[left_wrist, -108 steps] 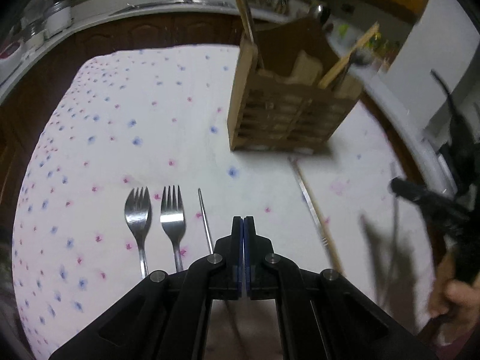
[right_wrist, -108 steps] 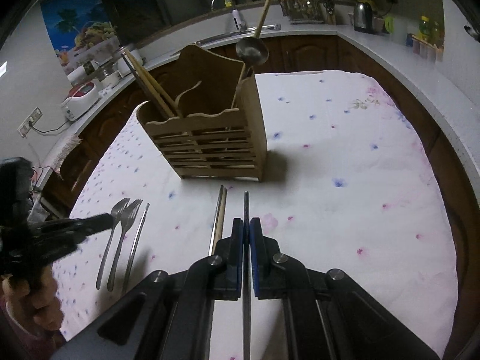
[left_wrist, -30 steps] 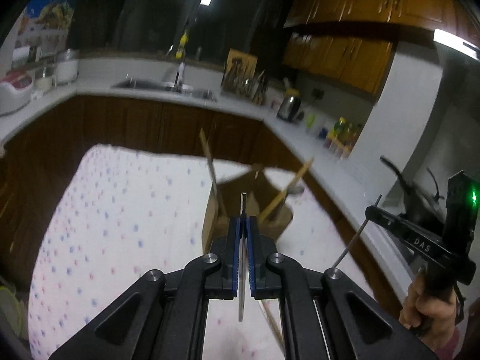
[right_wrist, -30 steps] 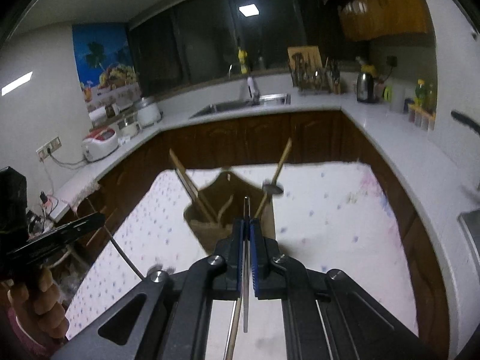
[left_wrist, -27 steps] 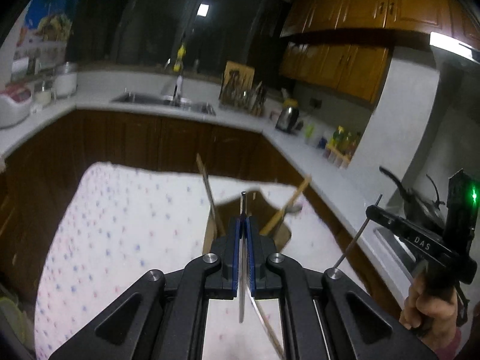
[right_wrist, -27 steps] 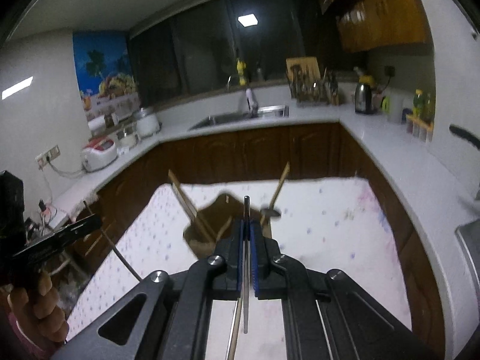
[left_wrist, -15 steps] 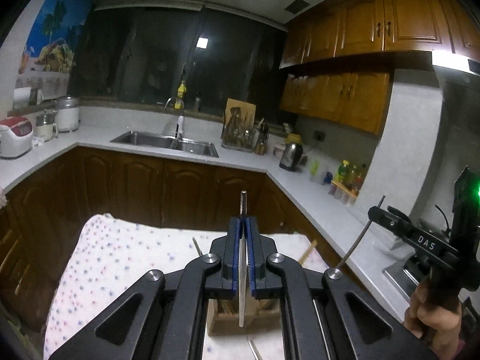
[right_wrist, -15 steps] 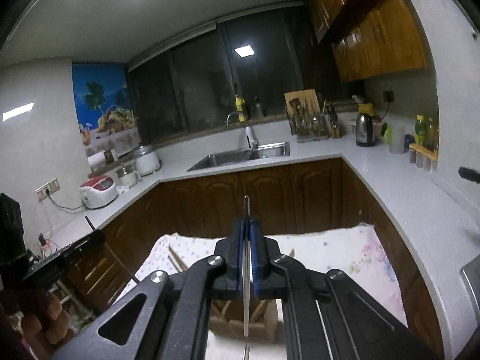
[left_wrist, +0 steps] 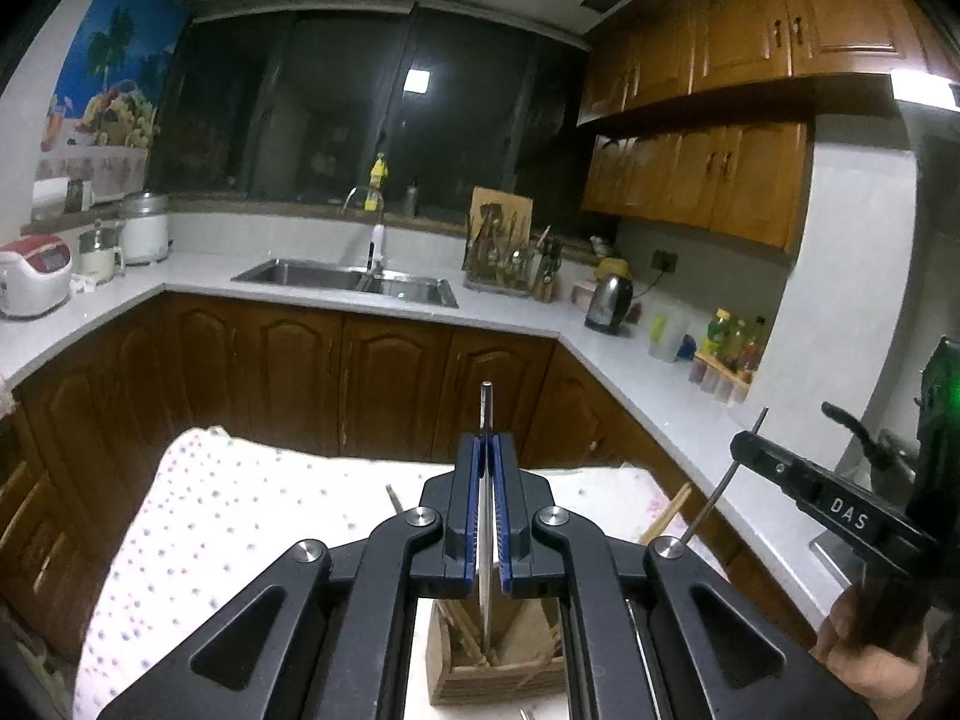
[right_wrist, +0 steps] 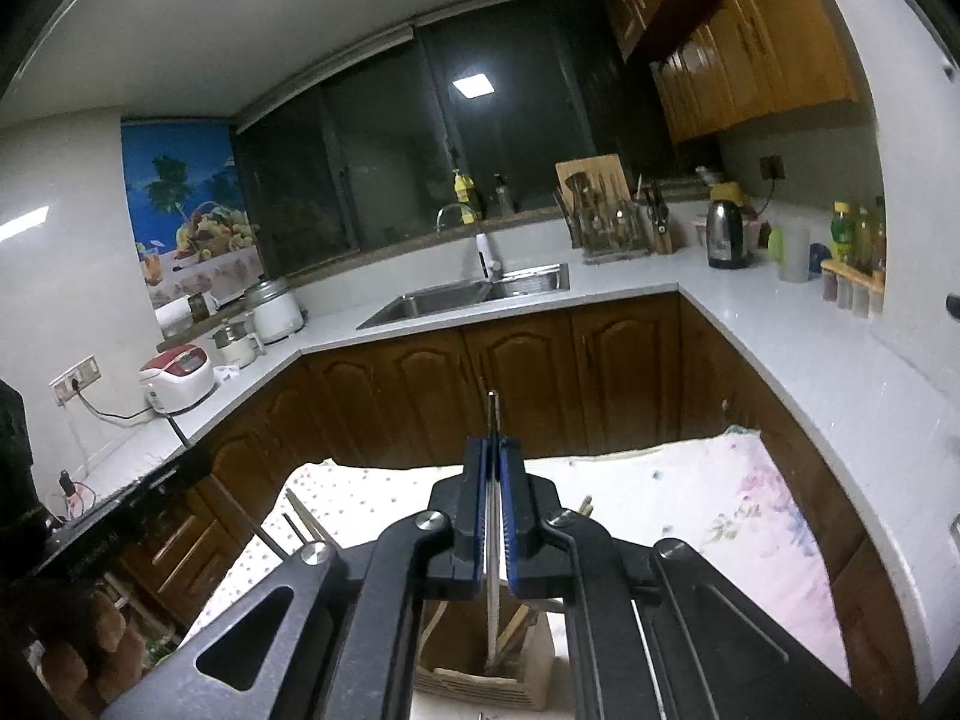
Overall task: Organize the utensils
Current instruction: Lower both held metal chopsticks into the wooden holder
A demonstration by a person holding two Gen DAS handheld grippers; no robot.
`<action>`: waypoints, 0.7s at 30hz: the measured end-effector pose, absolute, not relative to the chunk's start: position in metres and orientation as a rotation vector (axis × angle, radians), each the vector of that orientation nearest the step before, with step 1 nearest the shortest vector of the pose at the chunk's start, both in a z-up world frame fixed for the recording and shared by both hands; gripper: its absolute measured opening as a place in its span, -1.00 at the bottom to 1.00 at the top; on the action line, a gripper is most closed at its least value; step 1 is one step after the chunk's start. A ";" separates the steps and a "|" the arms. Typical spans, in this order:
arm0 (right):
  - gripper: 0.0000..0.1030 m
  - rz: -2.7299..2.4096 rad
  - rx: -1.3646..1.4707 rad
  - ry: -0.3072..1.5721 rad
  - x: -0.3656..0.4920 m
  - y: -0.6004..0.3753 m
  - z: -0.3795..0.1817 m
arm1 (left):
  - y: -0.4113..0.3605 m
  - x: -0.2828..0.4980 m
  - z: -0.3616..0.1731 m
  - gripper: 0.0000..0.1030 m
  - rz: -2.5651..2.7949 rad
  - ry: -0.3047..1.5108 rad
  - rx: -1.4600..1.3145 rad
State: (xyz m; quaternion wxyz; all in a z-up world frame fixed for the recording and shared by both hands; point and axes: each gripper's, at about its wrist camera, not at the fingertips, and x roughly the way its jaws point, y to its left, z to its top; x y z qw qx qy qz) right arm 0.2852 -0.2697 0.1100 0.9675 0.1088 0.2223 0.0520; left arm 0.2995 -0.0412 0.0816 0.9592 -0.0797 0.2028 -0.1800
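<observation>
Across the upper half of both views, a kitchen: white countertop [left_wrist: 510,324] on dark wooden cabinets, steel sink [left_wrist: 345,279] at centre under a dark window, rice cooker [left_wrist: 33,282] at far left, kettle [left_wrist: 609,303] toward the right. Below that, in the lower middle of the frame, a table under a white cloth [left_wrist: 210,516] dotted pink and blue. At bottom centre, partly hidden behind the gripper frame, a wooden utensil holder [left_wrist: 498,669] with wooden sticks leaning in its compartments. Bottom centre of the left wrist view, the left gripper [left_wrist: 487,456], blue pads pressed together on a thin metal chopstick [left_wrist: 486,420] standing upright, tip poking above the fingers, lower end hanging over the holder. Same arrangement in the right wrist view: right gripper [right_wrist: 493,459] pinching a second metal chopstick [right_wrist: 492,414], upright, lower end directly above the holder [right_wrist: 486,681]. At the right edge of the left view, that right gripper seen from the side, held in a hand [left_wrist: 870,654].
</observation>
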 end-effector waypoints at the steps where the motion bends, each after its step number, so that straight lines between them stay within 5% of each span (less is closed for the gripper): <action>1: -0.91 0.106 0.223 0.453 0.287 -0.271 0.107 | -0.042 0.303 0.078 -0.95 -0.364 0.424 -0.166; 21: -0.91 0.068 0.325 0.550 0.289 -0.284 0.045 | -0.037 0.347 0.052 -0.94 -0.335 0.574 -0.233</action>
